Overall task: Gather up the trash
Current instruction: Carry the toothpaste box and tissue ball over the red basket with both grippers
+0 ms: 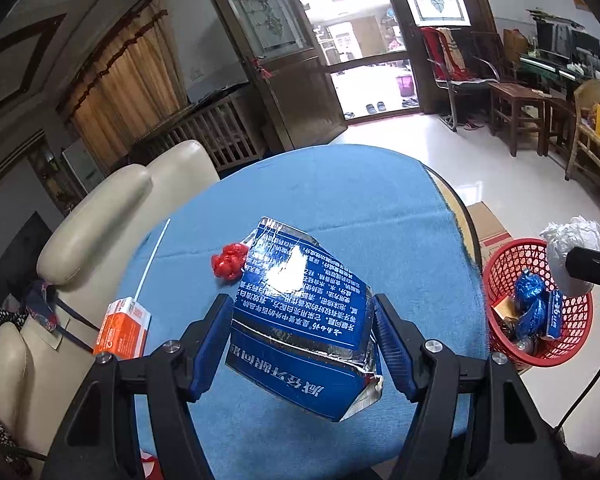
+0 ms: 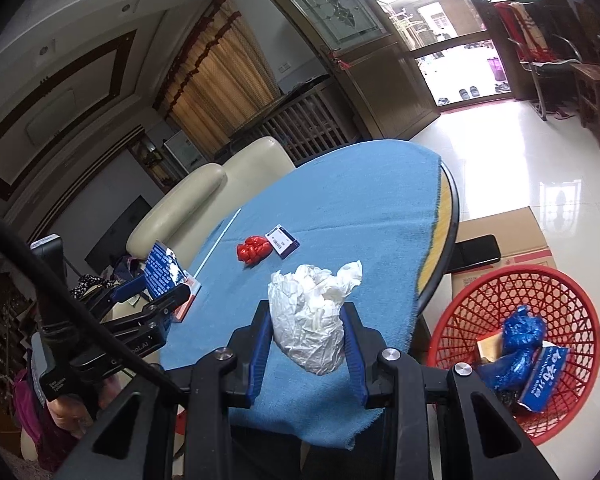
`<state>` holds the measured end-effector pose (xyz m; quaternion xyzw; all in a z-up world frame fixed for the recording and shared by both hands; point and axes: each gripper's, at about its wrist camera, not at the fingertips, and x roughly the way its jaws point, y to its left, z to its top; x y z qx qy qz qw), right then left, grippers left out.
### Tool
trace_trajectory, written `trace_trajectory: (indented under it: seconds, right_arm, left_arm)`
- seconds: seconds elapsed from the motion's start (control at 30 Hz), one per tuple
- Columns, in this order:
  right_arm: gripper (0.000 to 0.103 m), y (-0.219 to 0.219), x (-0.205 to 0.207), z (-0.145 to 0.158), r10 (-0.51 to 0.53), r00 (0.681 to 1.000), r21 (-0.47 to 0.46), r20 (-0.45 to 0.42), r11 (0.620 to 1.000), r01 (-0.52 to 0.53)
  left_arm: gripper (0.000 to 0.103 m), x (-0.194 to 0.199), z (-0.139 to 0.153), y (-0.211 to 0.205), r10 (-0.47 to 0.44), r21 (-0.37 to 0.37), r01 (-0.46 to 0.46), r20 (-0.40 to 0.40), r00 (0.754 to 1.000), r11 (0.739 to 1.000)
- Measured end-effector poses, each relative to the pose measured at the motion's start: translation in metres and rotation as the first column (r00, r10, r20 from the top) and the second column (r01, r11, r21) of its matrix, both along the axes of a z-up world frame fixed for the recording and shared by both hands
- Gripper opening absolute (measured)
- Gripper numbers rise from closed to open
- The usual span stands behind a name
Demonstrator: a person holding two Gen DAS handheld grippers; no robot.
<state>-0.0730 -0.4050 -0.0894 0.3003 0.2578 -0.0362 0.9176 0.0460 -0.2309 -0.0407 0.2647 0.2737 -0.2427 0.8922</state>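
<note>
The left hand-held gripper held a crushed blue box between its blue pads, jaws set wide around it, lifted clear of the desk. The box's white print was upside down and partly washed out by glare, so it could not be read; its lower corner looked torn, showing silver lining.

The right hand-held gripper was closed narrowly on a crumpled white paper wad, which hung above the blue cloth near the desk's right edge. In the left wrist view only the tip of that gripper and the wad showed at the right border, above the red basket.

The basket stood on the floor beside the desk. It held a blue crumpled bag and a slim blue carton; something tan sat beneath them, too covered to identify. The basket's near rim was cut off by the gripper body in the right wrist view.

Still on the desk lay a red crumpled wrapper, a small blue-and-white card box just beside it, a thin white stick, and an orange-and-white box at the left edge. In the left wrist view the held box hid the small card box and part of the red wrapper.

A hand showed dimly at the lower left of the right wrist view, blurred and half covered by a black cable.
</note>
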Motion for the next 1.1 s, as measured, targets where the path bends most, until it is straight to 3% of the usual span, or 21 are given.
trace_trajectory:
  seconds: [0.47,1.1]
  right_arm:
    - [0.036,-0.035,-0.034,-0.017,-0.083,0.997,0.039,0.000,0.996,0.083]
    - [0.037,-0.093,-0.082,-0.055,-0.228,0.973,0.139,-0.048,0.963,0.232]
  left_arm:
    - [0.071,-0.029,-0.007,-0.063,-0.114,0.064,0.113,0.020,0.993,0.992]
    - [0.072,-0.074,-0.033,-0.138,-0.280,0.123,0.280,-0.019,0.960,0.952]
